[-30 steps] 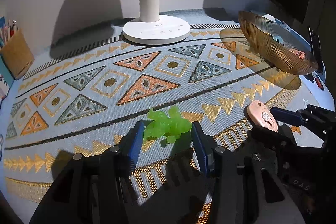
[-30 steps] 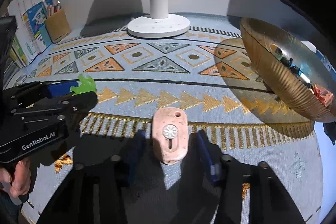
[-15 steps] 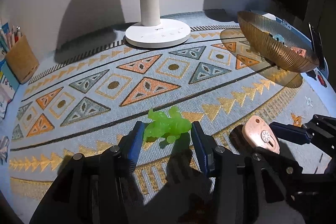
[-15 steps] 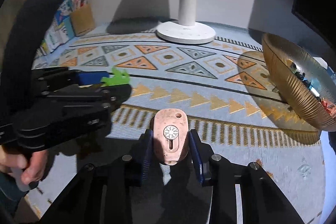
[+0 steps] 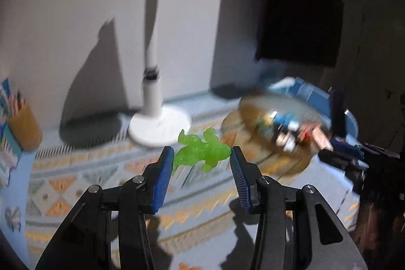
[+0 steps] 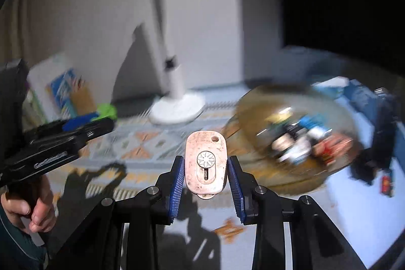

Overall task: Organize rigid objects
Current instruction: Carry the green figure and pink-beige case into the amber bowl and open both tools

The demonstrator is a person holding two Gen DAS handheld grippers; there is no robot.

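Left gripper point(image 5: 202, 158) clamps green toy point(image 5: 202, 152); right gripper point(image 6: 205, 170) clamps pink case point(image 6: 205, 165). Both left of gold bowl point(image 6: 243, 118).

dim room lit from overhead; hard shadows fall toward 6 o'clock, motion blur smears the bowl point(image 6: 291, 143) at 3 o'clock, black fisheye corners.

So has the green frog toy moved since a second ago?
Yes. The green frog toy, clamped in the left tool, has been lifted off the patterned mat; it now shows level with the lamp base.
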